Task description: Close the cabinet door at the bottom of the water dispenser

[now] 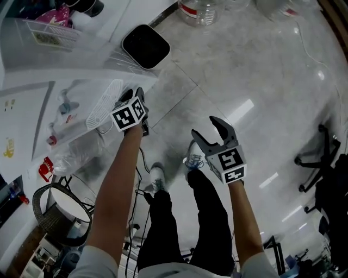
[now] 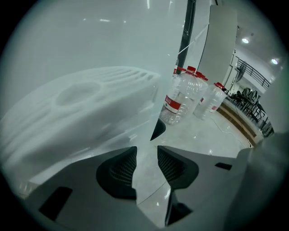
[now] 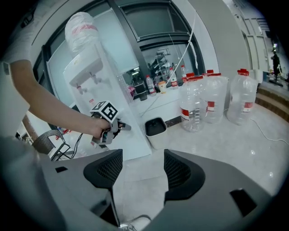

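Both sets of fingers (image 2: 122, 169) stand apart and empty, my left gripper (image 2: 146, 155) just beside the white cabinet door (image 3: 133, 142), my right gripper (image 3: 139, 173) well back above the floor (image 1: 244, 70).

Fig.: office-type workroom. Head view: glossy tile floor (image 1: 244, 70), swivel chairs (image 1: 318, 160) at 3 o'clock, lg. water jugs (image 1: 198, 11) at 12, bin (image 1: 145, 46) at 11. Right gripper view: bottle-fed water dispenser (image 3: 86, 67) at 10 o'clock, dark-framed glazed partition (image 3: 149, 22) at 12.
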